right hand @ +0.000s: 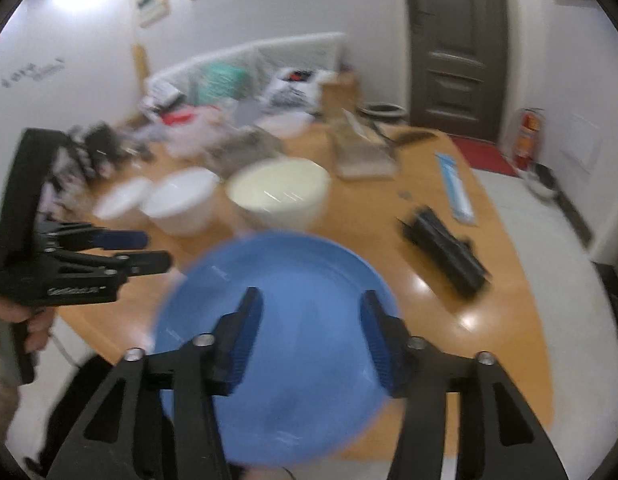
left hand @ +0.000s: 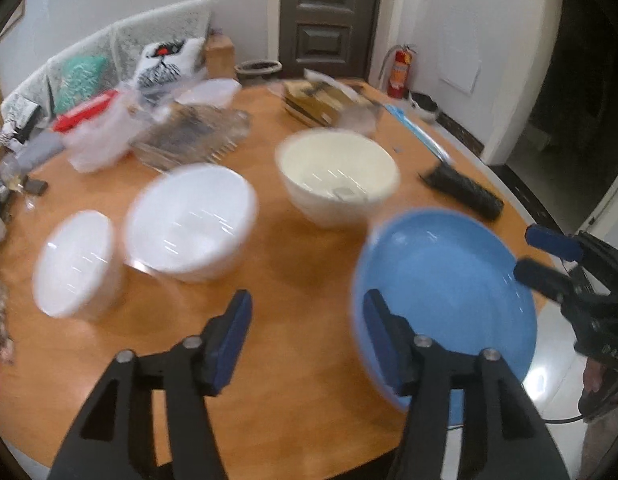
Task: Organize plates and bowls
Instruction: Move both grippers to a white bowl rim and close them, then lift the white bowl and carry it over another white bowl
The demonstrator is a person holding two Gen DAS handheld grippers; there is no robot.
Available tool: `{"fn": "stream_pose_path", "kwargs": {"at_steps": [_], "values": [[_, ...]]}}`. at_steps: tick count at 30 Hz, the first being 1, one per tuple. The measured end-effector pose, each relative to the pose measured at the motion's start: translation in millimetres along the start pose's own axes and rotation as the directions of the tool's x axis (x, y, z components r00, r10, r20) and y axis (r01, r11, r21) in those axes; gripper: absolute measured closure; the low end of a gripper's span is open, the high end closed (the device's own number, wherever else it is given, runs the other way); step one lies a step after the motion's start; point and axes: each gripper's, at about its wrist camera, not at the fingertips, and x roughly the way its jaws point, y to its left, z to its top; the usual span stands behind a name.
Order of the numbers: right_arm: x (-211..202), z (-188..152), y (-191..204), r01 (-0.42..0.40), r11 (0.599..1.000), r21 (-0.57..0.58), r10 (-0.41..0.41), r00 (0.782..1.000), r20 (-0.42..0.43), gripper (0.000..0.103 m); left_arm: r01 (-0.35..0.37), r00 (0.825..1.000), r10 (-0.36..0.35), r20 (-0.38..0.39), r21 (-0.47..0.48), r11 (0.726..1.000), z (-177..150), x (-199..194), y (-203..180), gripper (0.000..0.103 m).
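A blue plate (left hand: 445,292) lies on the round wooden table (left hand: 301,248) near its front right edge. Behind it stands a cream bowl (left hand: 337,176); to the left are a white bowl (left hand: 193,220) and a smaller white bowl (left hand: 75,262). My left gripper (left hand: 307,320) is open above the table, and its right finger overlaps the plate's left rim in the picture. The right gripper (right hand: 311,320) hangs open over the blue plate (right hand: 301,280), nothing pressed between its pads. The right wrist view also shows the left gripper (right hand: 157,249), cream bowl (right hand: 281,192) and white bowl (right hand: 185,200).
A black ribbed bar (left hand: 465,192) lies right of the cream bowl. Plastic bags, a clear container (left hand: 189,136) and a wooden box (left hand: 321,100) crowd the table's far side. Past the table are a sofa, a dark door and a fire extinguisher (left hand: 401,72).
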Motion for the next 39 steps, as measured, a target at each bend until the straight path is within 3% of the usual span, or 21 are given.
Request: {"fn": "stream_pose_path", "kwargs": {"at_steps": [2, 4, 8, 11, 14, 18, 22, 24, 26, 34, 39], "values": [[8.3, 13.3, 14.0, -0.048, 0.999, -0.023, 0.048, 0.999, 0.006, 0.038, -0.033, 0.999, 0.033, 0.023, 0.011, 0.999, 10.1, -11.7, 21.2, 0.044], [21.2, 25.3, 31.0, -0.085, 0.996, -0.036, 0.085, 0.996, 0.006, 0.032, -0.03, 0.999, 0.03, 0.031, 0.013, 0.999, 20.4, -20.0, 45.3, 0.034], [49.5, 40.4, 64.2, -0.134, 0.989, -0.061, 0.132, 0.991, -0.023, 0.025, -0.056, 0.998, 0.056, 0.026, 0.022, 0.998, 37.1, -20.9, 88.0, 0.032], [72.3, 46.9, 88.6, -0.136, 0.986, -0.096, 0.132, 0.99, -0.054, 0.018, -0.077, 0.997, 0.077, 0.005, 0.054, 0.996, 46.8, -8.9, 109.3, 0.032], [95.9, 55.2, 108.7, -0.148, 0.981, -0.123, 0.136, 0.986, -0.102, 0.015, -0.031, 0.999, 0.033, -0.038, 0.056, 0.998, 59.5, 11.6, 126.7, 0.032], [134.1, 64.6, 123.9, -0.146, 0.979, -0.141, 0.122, 0.978, -0.168, 0.013, -0.027, 0.994, 0.035, -0.101, 0.085, 0.996, 73.4, 42.8, 133.6, 0.032], [172.3, 69.3, 131.5, -0.12, 0.98, -0.157, 0.081, 0.969, -0.235, 0.013, 0.019, 0.991, -0.01, -0.134, 0.065, 0.998, 83.4, 67.5, 143.9, 0.045], [180.1, 68.8, 133.0, -0.129, 0.977, -0.169, 0.085, 0.965, -0.247, 0.013, 0.046, 0.989, -0.039, -0.146, 0.042, 0.998, 86.0, 77.3, 146.5, 0.049], [186.1, 69.4, 133.8, -0.127, 0.975, -0.182, 0.08, 0.965, -0.249, 0.013, 0.073, 0.982, -0.066, -0.177, 0.034, 0.997, 86.6, 89.0, 147.2, 0.058], [207.9, 72.0, 132.2, -0.172, 0.97, -0.175, 0.116, 0.95, -0.292, 0.011, 0.072, 0.97, -0.056, -0.238, 0.059, 0.996, 85.0, 113.9, 143.7, 0.084], [216.3, 74.4, 137.7, -0.165, 0.963, -0.211, 0.095, 0.948, -0.304, 0.009, 0.071, 0.969, -0.054, -0.241, 0.065, 0.995, 82.7, 117.9, 143.5, 0.089]]}}
